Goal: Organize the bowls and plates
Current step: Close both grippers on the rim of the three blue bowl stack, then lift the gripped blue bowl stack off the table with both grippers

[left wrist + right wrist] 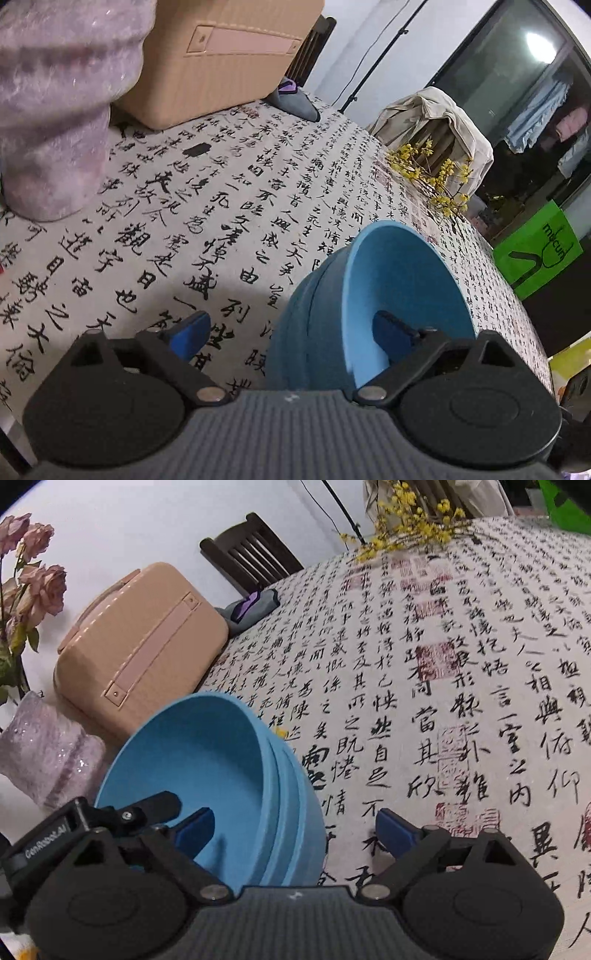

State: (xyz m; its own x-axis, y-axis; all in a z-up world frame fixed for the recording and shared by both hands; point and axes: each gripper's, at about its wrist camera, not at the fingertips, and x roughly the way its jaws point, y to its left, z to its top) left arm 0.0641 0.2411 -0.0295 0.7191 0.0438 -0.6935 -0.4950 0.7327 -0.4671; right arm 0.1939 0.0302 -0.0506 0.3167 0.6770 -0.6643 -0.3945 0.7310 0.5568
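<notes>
Stack base hidden behind each hand-held gripper body. Tablecloth [461, 672] calligraphy partly legible; red seals blurred. Green bag [539, 247] w/ logo, unclear. Blue bowls [207, 775], matte, nested, sit near on tabletop, right of pink case [140, 646]. Left hand-held gripper [291, 336] and right hand-held gripper [295, 830]: both released, straddling opposite rim sides, one finger inside, no pad contact.
</notes>
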